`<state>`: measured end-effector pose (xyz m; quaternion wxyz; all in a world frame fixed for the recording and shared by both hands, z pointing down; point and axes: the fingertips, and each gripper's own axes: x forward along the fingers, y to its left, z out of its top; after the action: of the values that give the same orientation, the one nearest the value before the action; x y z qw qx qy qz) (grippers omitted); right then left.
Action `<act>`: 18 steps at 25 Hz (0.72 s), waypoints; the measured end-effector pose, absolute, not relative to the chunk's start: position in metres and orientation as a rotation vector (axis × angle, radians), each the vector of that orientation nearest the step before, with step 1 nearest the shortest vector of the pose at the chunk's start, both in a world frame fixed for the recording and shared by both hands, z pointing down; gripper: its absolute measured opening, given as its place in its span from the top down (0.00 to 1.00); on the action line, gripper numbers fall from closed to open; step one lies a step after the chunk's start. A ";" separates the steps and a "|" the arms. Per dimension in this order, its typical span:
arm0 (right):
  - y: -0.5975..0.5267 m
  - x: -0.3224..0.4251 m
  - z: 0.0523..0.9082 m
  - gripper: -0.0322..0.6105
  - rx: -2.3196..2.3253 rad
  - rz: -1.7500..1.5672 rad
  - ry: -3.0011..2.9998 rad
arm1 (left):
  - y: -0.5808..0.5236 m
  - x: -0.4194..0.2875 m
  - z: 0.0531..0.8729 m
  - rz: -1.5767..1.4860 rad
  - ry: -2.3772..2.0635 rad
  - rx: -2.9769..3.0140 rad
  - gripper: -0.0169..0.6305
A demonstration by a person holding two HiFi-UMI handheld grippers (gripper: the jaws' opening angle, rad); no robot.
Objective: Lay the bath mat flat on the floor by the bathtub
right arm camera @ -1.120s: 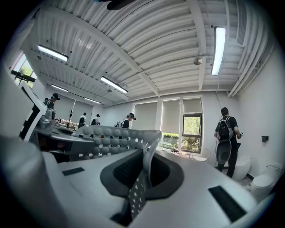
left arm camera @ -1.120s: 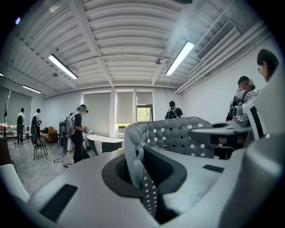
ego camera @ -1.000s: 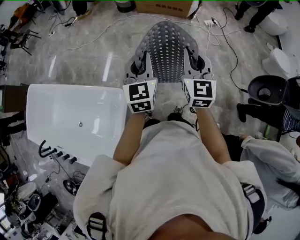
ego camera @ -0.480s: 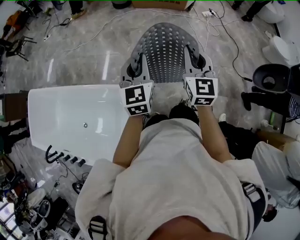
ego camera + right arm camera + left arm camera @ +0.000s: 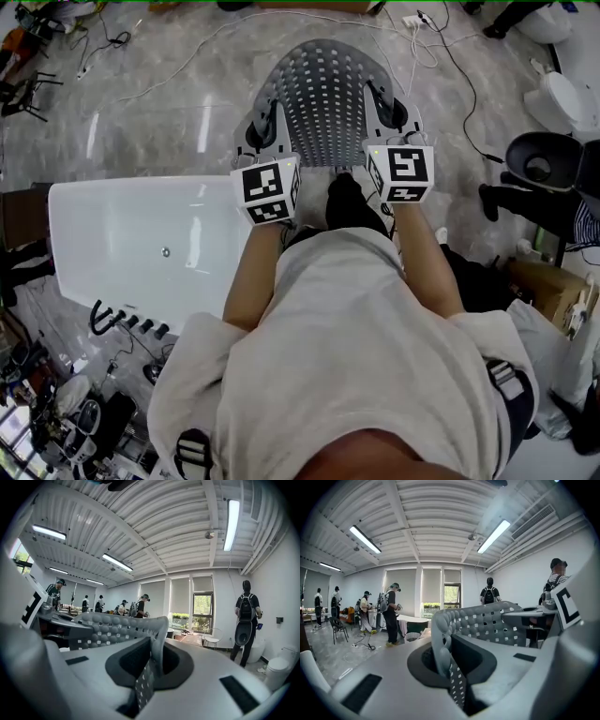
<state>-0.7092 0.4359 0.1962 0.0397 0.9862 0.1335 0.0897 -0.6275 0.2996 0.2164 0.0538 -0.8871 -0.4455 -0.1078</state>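
A grey bath mat [image 5: 324, 98] with rows of square holes hangs stretched between my two grippers above the marble floor, bowed away from me. My left gripper [image 5: 267, 131] is shut on the mat's left near corner, whose edge [image 5: 443, 653] runs down between its jaws. My right gripper [image 5: 389, 117] is shut on the right near corner [image 5: 152, 663]. The white bathtub [image 5: 141, 239] lies on the left, its rim just below my left hand.
Cables [image 5: 441, 56] trail across the floor beyond the mat. A black stool [image 5: 537, 167] and a white toilet [image 5: 562, 98] stand on the right. Tub taps [image 5: 127, 319] and clutter sit lower left. Several people [image 5: 391, 613] stand farther off.
Both grippers have sunk a little with the mat still stretched between them. The mat and the tub now sit slightly differently in the head view.
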 end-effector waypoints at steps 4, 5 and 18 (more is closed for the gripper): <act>0.464 -0.669 0.201 0.92 3.018 0.266 0.336 | 0.329 -0.594 0.221 -0.323 -1.311 -2.703 0.93; 0.470 -0.662 0.202 0.92 3.018 0.269 0.316 | 0.337 -0.587 0.222 -0.328 -1.301 -2.707 0.93; 0.550 -0.554 0.223 0.92 3.075 0.285 -0.008 | 0.423 -0.501 0.240 -0.366 -1.024 -2.788 0.93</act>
<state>-0.5545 0.5502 0.2227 0.0267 0.9954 -0.0026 0.0923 -0.5005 0.4233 0.2397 0.0746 -0.9291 -0.3412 -0.1219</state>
